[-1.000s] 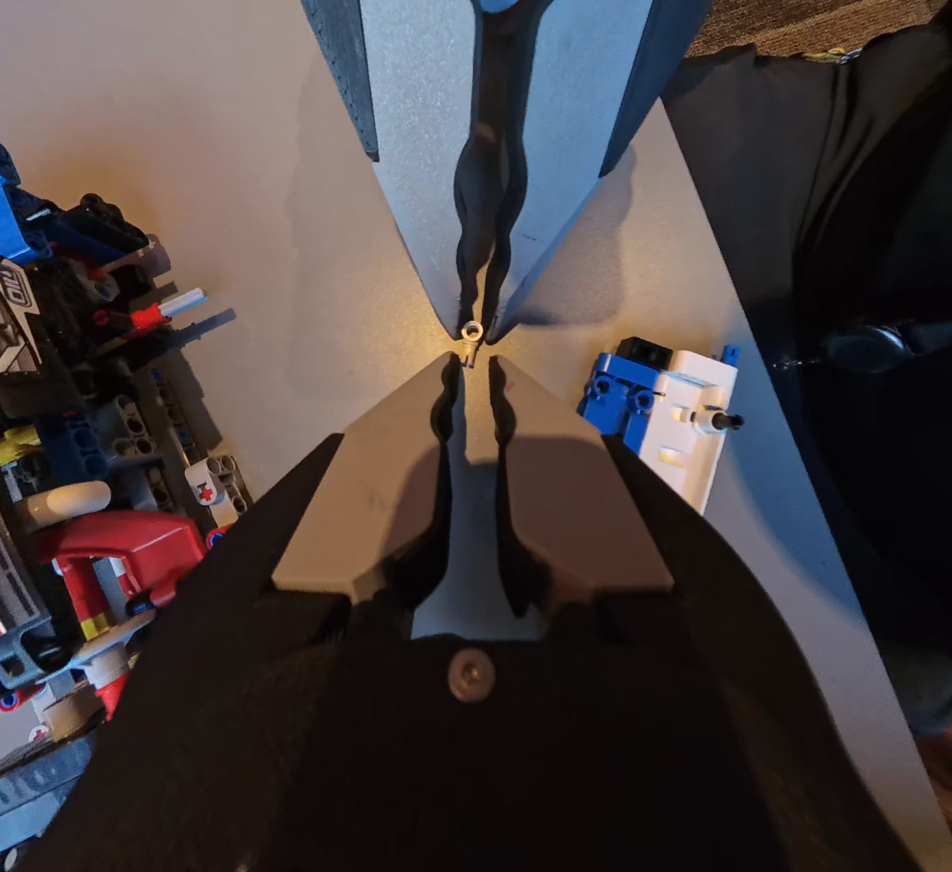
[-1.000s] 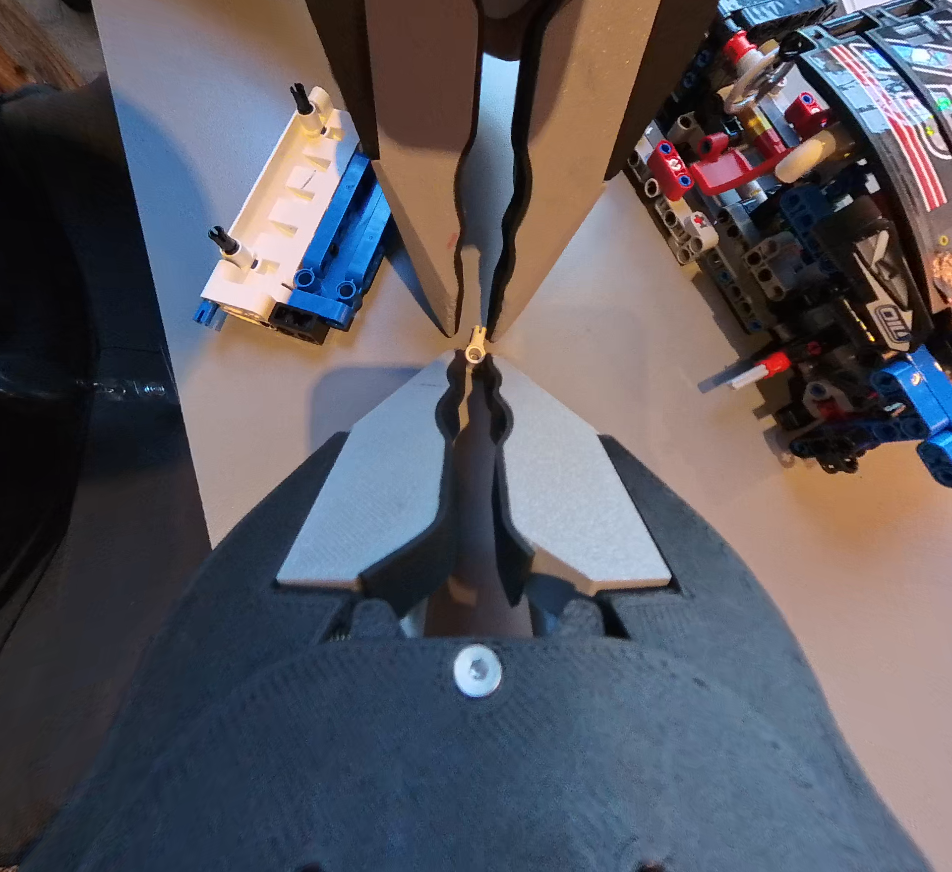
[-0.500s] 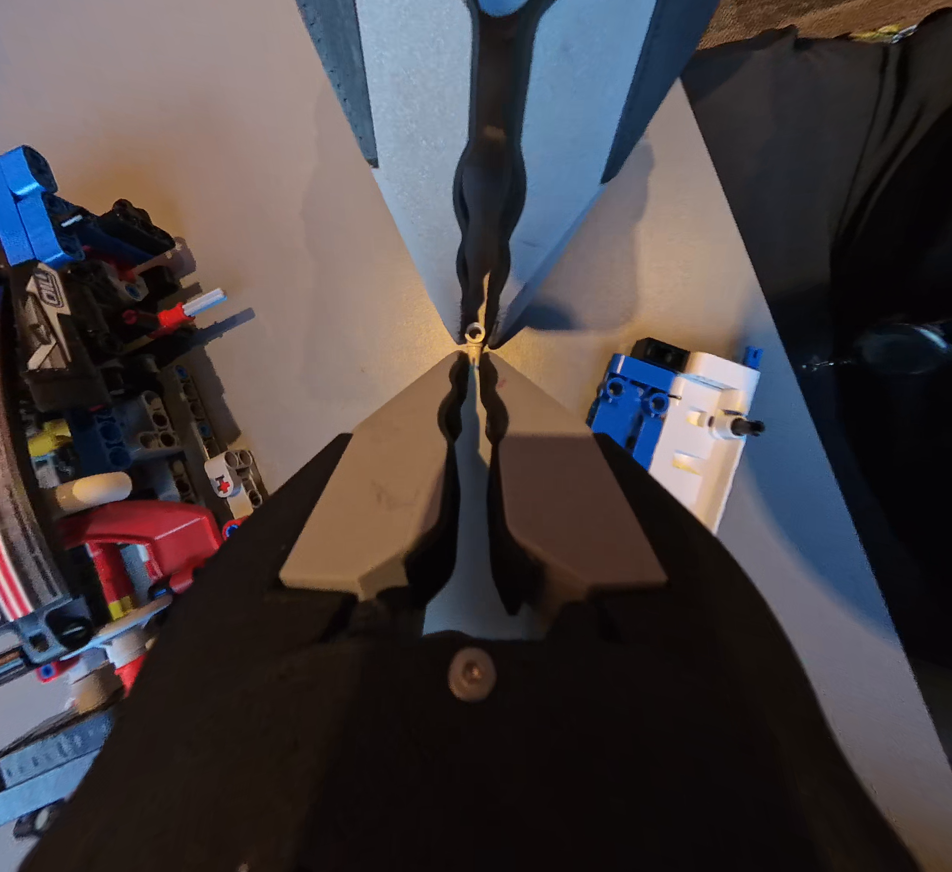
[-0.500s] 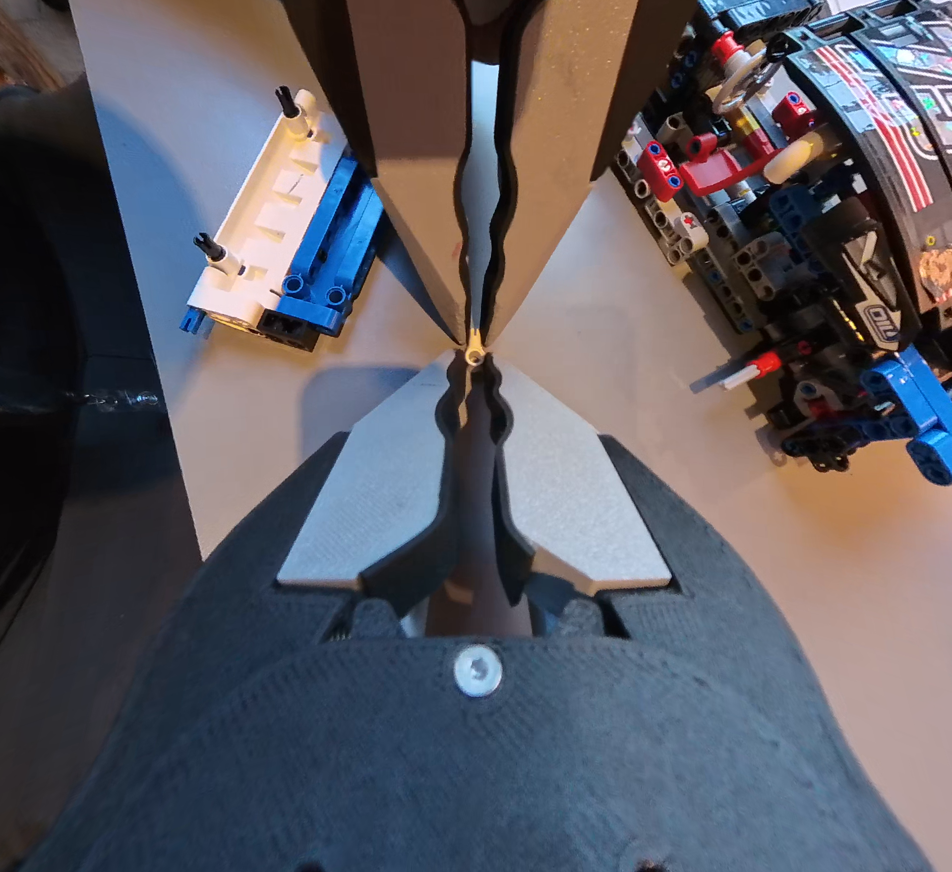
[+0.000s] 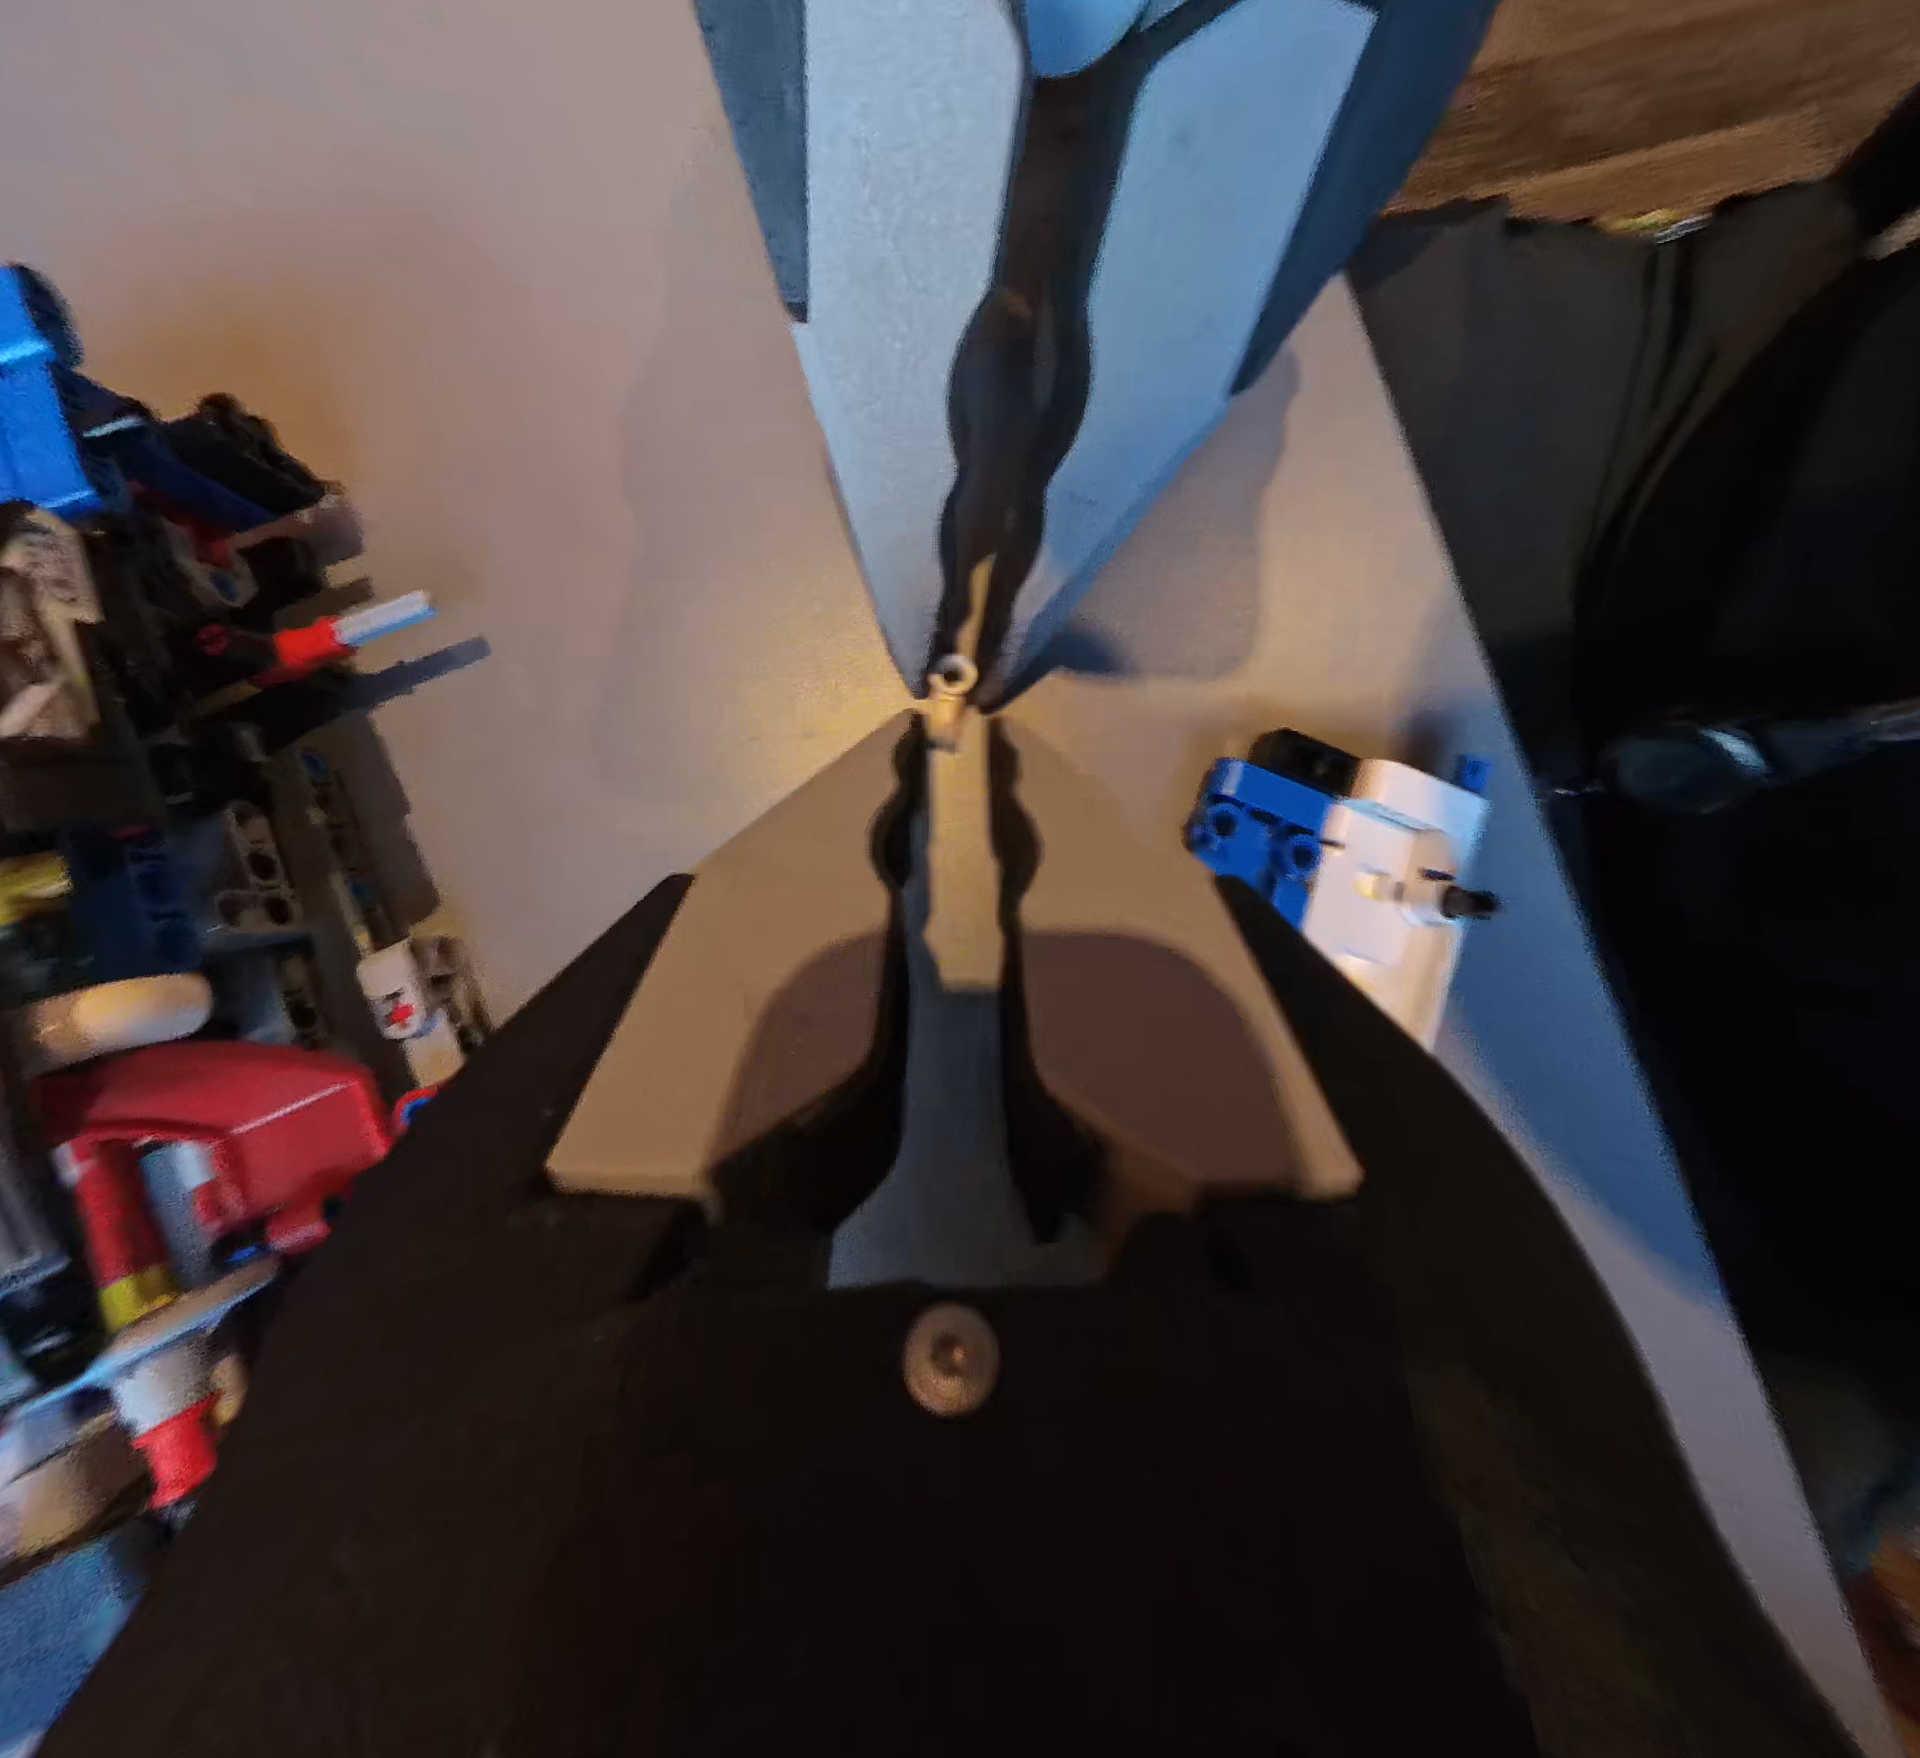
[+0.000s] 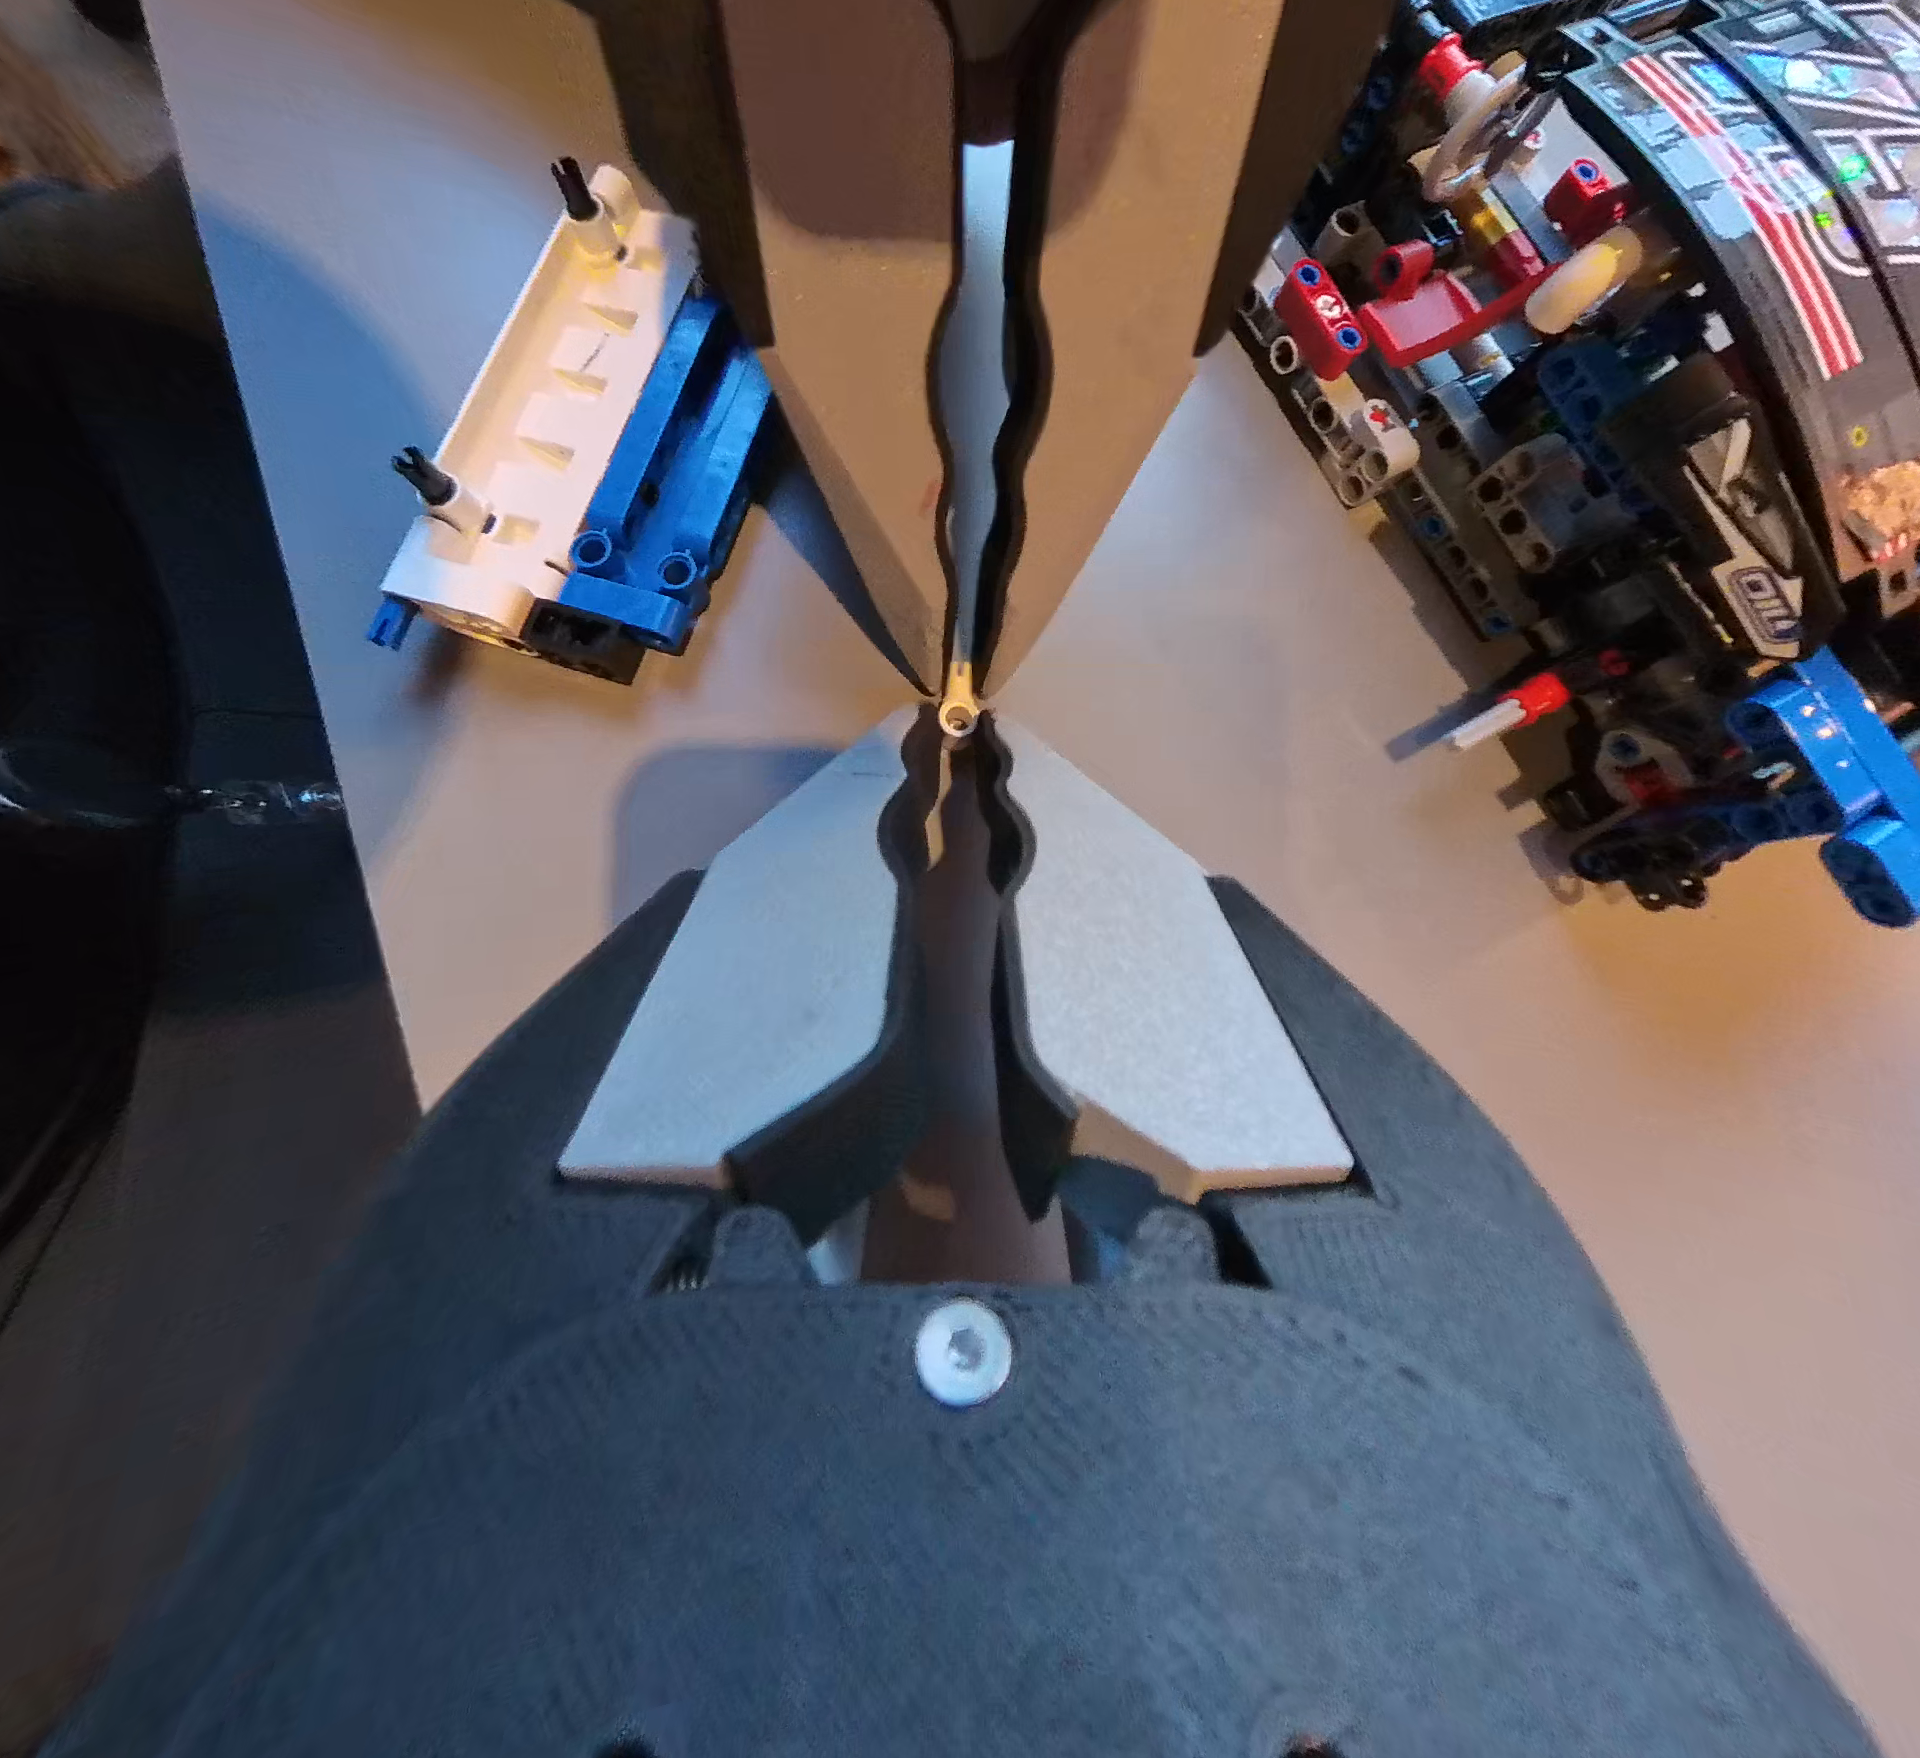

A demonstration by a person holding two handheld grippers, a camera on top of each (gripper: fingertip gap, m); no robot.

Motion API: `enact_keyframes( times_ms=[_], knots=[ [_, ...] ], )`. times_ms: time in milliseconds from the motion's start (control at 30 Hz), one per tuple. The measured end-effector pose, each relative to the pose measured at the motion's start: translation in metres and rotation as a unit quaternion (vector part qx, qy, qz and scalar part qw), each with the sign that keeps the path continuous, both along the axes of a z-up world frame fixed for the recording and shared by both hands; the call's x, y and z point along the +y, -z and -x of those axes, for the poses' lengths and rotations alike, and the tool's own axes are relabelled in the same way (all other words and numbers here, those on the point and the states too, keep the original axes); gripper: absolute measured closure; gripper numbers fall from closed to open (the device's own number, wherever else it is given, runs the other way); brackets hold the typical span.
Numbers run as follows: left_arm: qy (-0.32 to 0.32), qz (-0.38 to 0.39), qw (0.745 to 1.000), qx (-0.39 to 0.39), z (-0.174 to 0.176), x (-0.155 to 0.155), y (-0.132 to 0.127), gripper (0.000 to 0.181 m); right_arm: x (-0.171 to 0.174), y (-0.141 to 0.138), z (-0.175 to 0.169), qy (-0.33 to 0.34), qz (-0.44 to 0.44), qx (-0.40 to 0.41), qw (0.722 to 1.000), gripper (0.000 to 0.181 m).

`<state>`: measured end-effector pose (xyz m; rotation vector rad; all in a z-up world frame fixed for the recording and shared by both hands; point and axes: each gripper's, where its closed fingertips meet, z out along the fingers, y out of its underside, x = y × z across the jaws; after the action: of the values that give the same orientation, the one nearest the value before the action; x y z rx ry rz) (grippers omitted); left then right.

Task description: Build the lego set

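Basically, step in hand: passing or re-gripping a tiny light-grey connector piece (image 5: 951,692) between the two tools, tip to tip, in mid-air above the table (image 5: 416,181).
Right hand-held gripper (image 6: 958,729): tips pinched closed on the round eyelet end of the piece; in the left wrist view it comes down from the top, fingers nearly touching along their length.
Left hand-held gripper (image 5: 951,734): fingers parted, a clear gap running down between them; the stub end of the piece sits at its tips, contact unclear (view is motion-blurred there, so probably not clamped).
Piece location: at the meeting point of both tip pairs, off the table, between the car and the small block.
How to do it well: hold the right clamp steady, line the left tips squarely on the stub, close fully before the right lets go; the piece is small and smooth, so I judge a skewed pinch could flick it out.
Around: white-and-blue sub-assembly (image 6: 582,451) with black pins lying near the table edge; big partly built car model (image 6: 1621,378) on the opposite side, red seat (image 5: 223,1126) showing.
In the way: nothing between the tips; the table edge is close, and a dropped piece could roll off onto the dark fabric (image 5: 1714,565) beside it.
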<state>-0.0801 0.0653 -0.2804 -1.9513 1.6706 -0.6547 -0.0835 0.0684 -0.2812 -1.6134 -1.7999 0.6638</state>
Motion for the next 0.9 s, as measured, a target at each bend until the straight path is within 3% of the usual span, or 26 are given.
enact_keyframes(
  times_ms=[67, 167, 267, 333, 467, 500, 600, 900],
  knots=[
    [-0.02, 0.026, 0.999, -0.015, 0.001, 0.003, -0.008, 0.117, -0.001, 0.0, -0.003, 0.007, 0.001, -0.004, 1.0, 0.177],
    [-0.018, 0.034, 0.999, -0.032, 0.014, 0.002, -0.025, 0.113, -0.007, 0.0, -0.012, 0.021, 0.01, -0.01, 1.0, 0.177],
    [0.023, 0.071, 0.996, -0.042, 0.027, -0.025, -0.04, 0.11, -0.017, -0.004, -0.025, 0.041, 0.019, -0.013, 0.999, 0.177],
    [0.051, 0.072, 0.996, -0.02, 0.033, -0.044, -0.035, 0.108, -0.026, -0.008, -0.032, 0.054, 0.027, -0.008, 0.998, 0.177],
    [0.075, 0.037, 0.995, 0.057, 0.038, -0.062, -0.003, 0.105, -0.044, -0.012, -0.039, 0.075, 0.055, 0.002, 0.996, 0.177],
    [0.081, 0.026, 0.995, 0.057, 0.035, -0.063, 0.001, 0.102, -0.047, -0.013, -0.038, 0.076, 0.061, 0.005, 0.995, 0.177],
    [0.101, 0.008, 0.994, 0.048, 0.027, -0.068, 0.001, 0.13, -0.056, -0.011, -0.034, 0.077, 0.076, 0.01, 0.994, 0.177],
    [0.126, 0.013, 0.992, 0.017, 0.009, -0.071, 0.001, 0.13, -0.06, -0.007, -0.024, 0.064, 0.069, 0.001, 0.996, 0.176]
  ],
)
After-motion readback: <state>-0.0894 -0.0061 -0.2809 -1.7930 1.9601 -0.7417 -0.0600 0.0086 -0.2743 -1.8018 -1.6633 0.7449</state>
